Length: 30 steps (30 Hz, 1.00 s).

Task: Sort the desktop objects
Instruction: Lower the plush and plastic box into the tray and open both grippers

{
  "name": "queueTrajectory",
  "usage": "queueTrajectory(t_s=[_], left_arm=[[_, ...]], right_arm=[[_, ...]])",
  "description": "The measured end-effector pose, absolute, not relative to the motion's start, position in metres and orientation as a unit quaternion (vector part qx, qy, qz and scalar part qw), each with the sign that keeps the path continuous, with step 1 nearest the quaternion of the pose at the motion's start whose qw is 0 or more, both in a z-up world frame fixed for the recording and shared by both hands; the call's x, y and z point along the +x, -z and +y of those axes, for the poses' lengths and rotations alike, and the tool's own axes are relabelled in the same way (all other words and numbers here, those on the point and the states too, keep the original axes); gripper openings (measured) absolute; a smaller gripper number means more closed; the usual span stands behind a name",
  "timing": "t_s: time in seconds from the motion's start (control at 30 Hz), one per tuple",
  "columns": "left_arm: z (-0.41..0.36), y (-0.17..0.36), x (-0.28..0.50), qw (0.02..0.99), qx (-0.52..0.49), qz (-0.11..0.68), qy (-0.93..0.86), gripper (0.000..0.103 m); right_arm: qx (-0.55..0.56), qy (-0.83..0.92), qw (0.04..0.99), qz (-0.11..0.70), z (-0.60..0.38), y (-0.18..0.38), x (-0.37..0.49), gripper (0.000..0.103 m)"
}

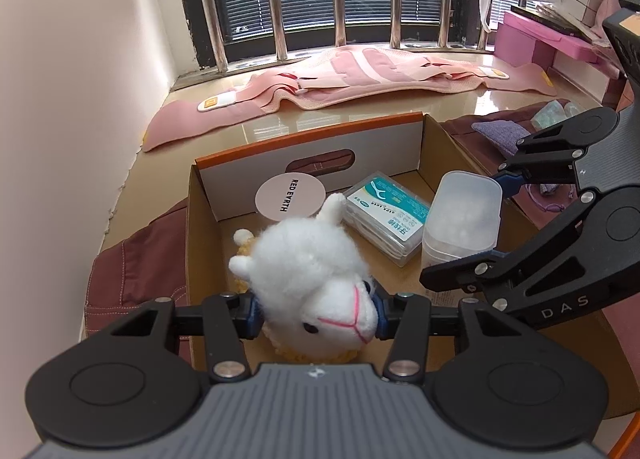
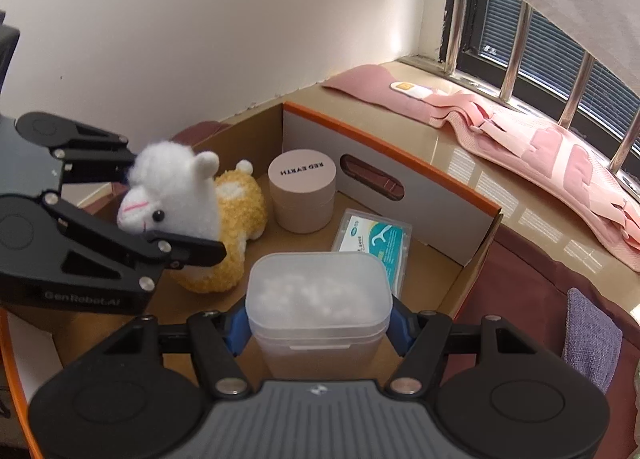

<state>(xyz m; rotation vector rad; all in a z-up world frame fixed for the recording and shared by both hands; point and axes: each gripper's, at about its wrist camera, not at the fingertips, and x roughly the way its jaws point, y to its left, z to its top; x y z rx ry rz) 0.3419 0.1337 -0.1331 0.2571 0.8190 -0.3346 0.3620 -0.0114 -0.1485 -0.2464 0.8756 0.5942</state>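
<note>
An open cardboard box [image 1: 312, 147] [image 2: 384, 151] with an orange rim holds the sorted items. My left gripper [image 1: 316, 313] [image 2: 160, 203] is shut on the white head of a plush alpaca [image 1: 308, 275] [image 2: 180, 195]; its yellow body rests on the box floor. My right gripper [image 2: 318, 325] [image 1: 496, 215] is shut on a frosted plastic container [image 2: 318, 299] [image 1: 464, 215] of cotton balls, inside the box at its near right. A round pink jar [image 1: 290, 197] [image 2: 302, 195] marked RED EARTH stands at the back. A floss pick pack [image 1: 386, 215] [image 2: 376, 239] lies beside it.
The box sits on a maroon cloth [image 1: 136, 263] [image 2: 520, 291] on a glossy window ledge [image 1: 340, 115]. A pink fabric belt [image 1: 360, 79] [image 2: 540, 151] stretches under the barred window. A purple pouch [image 1: 500, 135] [image 2: 588, 339] lies right of the box. Pink boxes [image 1: 532, 39] stand far right; a wall closes the left.
</note>
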Motion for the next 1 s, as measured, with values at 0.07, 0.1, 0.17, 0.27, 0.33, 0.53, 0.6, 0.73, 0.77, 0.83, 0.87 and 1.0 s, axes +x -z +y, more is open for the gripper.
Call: queueTrajectory(t_s=[0.07, 0.1, 0.17, 0.27, 0.33, 0.53, 0.6, 0.73, 0.77, 0.83, 0.87, 1.0], left_arm=[[0.1335, 0.1335, 0.3426, 0.897, 0.123, 0.394, 0.159, 0.049], [0.1333, 0.1338, 0.3432, 0.898, 0.122, 0.393, 0.158, 0.049], [0.1334, 0.1344, 0.3446, 0.898, 0.119, 0.394, 0.157, 0.049], [0.133, 0.1342, 0.3449, 0.897, 0.119, 0.396, 0.158, 0.049], [0.1336, 0.134, 0.3445, 0.896, 0.118, 0.397, 0.158, 0.049], [0.1353, 0.1343, 0.3435, 0.896, 0.114, 0.399, 0.158, 0.05], [0.1349, 0.1341, 0.3432, 0.896, 0.115, 0.399, 0.158, 0.051], [0.1344, 0.1338, 0.3438, 0.896, 0.116, 0.399, 0.156, 0.051], [0.1341, 0.1339, 0.3438, 0.896, 0.116, 0.399, 0.157, 0.051], [0.1336, 0.134, 0.3436, 0.896, 0.117, 0.399, 0.157, 0.052], [0.1333, 0.1341, 0.3435, 0.895, 0.118, 0.399, 0.157, 0.052], [0.1328, 0.1341, 0.3431, 0.896, 0.117, 0.4, 0.156, 0.052]], right_arm=[[-0.115, -0.281, 0.859, 0.413, -0.0106, 0.148, 0.3626, 0.065], [-0.114, -0.28, 0.86, 0.411, -0.0102, 0.1478, 0.3629, 0.065], [-0.113, -0.278, 0.861, 0.41, -0.0093, 0.148, 0.3632, 0.065], [-0.113, -0.277, 0.861, 0.411, -0.0082, 0.1495, 0.3625, 0.065], [-0.114, -0.276, 0.861, 0.412, -0.0079, 0.1512, 0.3613, 0.065], [-0.11, -0.272, 0.864, 0.41, -0.0099, 0.1535, 0.3597, 0.065], [-0.112, -0.272, 0.863, 0.411, -0.0099, 0.1537, 0.3593, 0.065], [-0.124, -0.275, 0.857, 0.417, -0.0089, 0.1541, 0.3592, 0.065], [-0.126, -0.276, 0.856, 0.419, -0.0092, 0.1542, 0.3594, 0.065], [-0.128, -0.276, 0.853, 0.425, -0.0098, 0.1547, 0.3598, 0.065], [-0.13, -0.276, 0.851, 0.427, -0.0098, 0.1553, 0.3599, 0.066], [-0.136, -0.278, 0.848, 0.431, -0.0091, 0.1573, 0.3594, 0.065]])
